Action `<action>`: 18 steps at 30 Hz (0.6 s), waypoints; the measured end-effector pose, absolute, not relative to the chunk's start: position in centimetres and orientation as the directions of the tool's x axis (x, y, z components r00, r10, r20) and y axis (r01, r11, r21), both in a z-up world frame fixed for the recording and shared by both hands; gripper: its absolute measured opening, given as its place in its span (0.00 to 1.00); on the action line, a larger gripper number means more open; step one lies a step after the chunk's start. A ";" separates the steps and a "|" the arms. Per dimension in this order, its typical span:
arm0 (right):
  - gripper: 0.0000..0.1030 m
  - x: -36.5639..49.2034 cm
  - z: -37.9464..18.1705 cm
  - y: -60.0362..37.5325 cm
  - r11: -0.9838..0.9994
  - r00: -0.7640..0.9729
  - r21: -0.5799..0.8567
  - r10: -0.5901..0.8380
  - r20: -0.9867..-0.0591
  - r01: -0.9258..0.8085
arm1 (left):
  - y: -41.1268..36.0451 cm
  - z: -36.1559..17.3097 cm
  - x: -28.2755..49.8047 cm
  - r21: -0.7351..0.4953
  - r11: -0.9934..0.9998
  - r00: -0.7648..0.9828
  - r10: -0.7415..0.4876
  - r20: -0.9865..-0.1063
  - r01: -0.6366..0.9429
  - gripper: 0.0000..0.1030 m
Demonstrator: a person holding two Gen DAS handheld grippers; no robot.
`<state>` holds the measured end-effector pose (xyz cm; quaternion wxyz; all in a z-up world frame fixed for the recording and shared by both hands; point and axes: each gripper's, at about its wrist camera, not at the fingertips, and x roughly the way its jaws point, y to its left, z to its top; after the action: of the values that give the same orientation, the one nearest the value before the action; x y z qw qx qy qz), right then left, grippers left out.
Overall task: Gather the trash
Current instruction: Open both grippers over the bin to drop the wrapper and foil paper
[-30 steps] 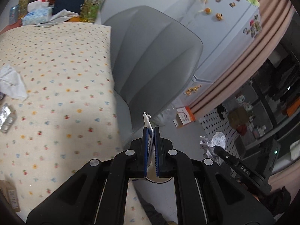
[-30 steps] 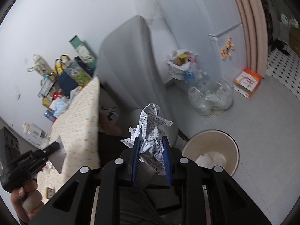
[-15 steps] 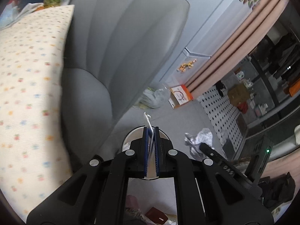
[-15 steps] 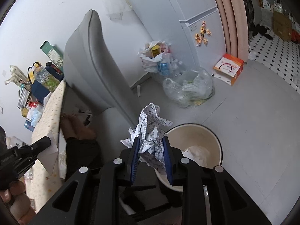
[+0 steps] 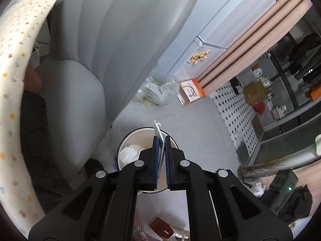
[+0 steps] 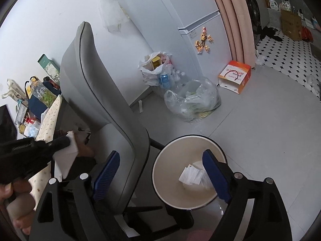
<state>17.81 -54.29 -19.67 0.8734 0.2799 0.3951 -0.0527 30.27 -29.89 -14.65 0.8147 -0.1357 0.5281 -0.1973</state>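
Crumpled white printed paper [image 6: 190, 175] lying loose on the floor of the round cream plastic bin [image 6: 160, 172], toward its right wall, no longer pinched as a second ago. Right gripper [image 6: 160, 175] above the bin's rim, blue pads opening wide with nothing between them. Thin flat white paper scrap [image 5: 158, 134] standing upright, clamped between the narrow blue pads of the left gripper [image 5: 161, 140], just over the bin's [image 5: 128, 140] far rim; a second ago held over the edge of the flowered cream tablecloth [image 5: 12, 80] instead. Grey upholstered chair [image 6: 104, 92] just left of the bin, clear plastic bag [image 6: 192, 100] of rubbish beyond on the grey floor.
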 end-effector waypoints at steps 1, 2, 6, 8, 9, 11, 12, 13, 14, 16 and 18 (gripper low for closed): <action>0.81 17.4 -19.5 -54.5 0.840 0.684 0.443 0.123 -0.720 0.315 | -30.5 -14.8 30.3 -0.422 0.888 0.360 -0.461 -0.811 0.184 0.06; 0.81 16.8 -19.2 -54.9 0.842 0.686 0.434 0.111 -0.719 0.319 | -30.8 -14.9 30.4 -0.416 0.889 0.356 -0.457 -0.815 0.191 0.06; 0.81 15.2 -18.1 -56.9 0.833 0.688 0.420 0.068 -0.723 0.359 | -33.2 -15.6 30.5 -0.409 0.885 0.324 -0.463 -0.825 0.223 0.06; 0.81 14.5 -17.6 -58.0 0.826 0.689 0.416 0.046 -0.723 0.381 | -34.5 -15.6 30.5 -0.413 0.879 0.309 -0.472 -0.826 0.239 0.06; 0.81 14.3 -17.3 -58.3 0.825 0.689 0.412 0.038 -0.723 0.388 | -35.1 -15.5 30.5 -0.416 0.875 0.301 -0.478 -0.825 0.248 0.06; 0.81 13.7 -16.6 -59.0 0.823 0.696 0.407 0.019 -0.718 0.397 | -36.4 -15.5 30.3 -0.414 0.870 0.292 -0.483 -0.825 0.267 0.06; 0.81 13.5 -16.3 -59.2 0.821 0.700 0.408 0.014 -0.714 0.400 | -36.9 -15.6 30.4 -0.413 0.869 0.288 -0.484 -0.827 0.274 0.06; 0.81 13.3 -16.0 -59.5 0.818 0.705 0.409 0.006 -0.710 0.405 | -37.6 -15.7 30.4 -0.415 0.866 0.277 -0.487 -0.828 0.280 0.06; 0.81 13.0 -15.8 -59.7 0.815 0.707 0.411 0.002 -0.707 0.409 | -38.0 -15.9 30.5 -0.423 0.860 0.265 -0.495 -0.828 0.285 0.06; 0.81 12.6 -15.4 -60.1 0.811 0.712 0.410 -0.012 -0.702 0.418 | -39.0 -16.1 30.5 -0.439 0.850 0.247 -0.510 -0.824 0.291 0.10; 0.81 12.2 -15.2 -60.4 0.808 0.711 0.402 -0.030 -0.703 0.431 | -39.8 -16.3 30.7 -0.439 0.851 0.242 -0.508 -0.827 0.288 0.37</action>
<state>12.23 -60.43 -15.19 0.8812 0.2810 0.3568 -0.1310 30.67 -39.76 -16.32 0.7818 -0.0983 0.5607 -0.2544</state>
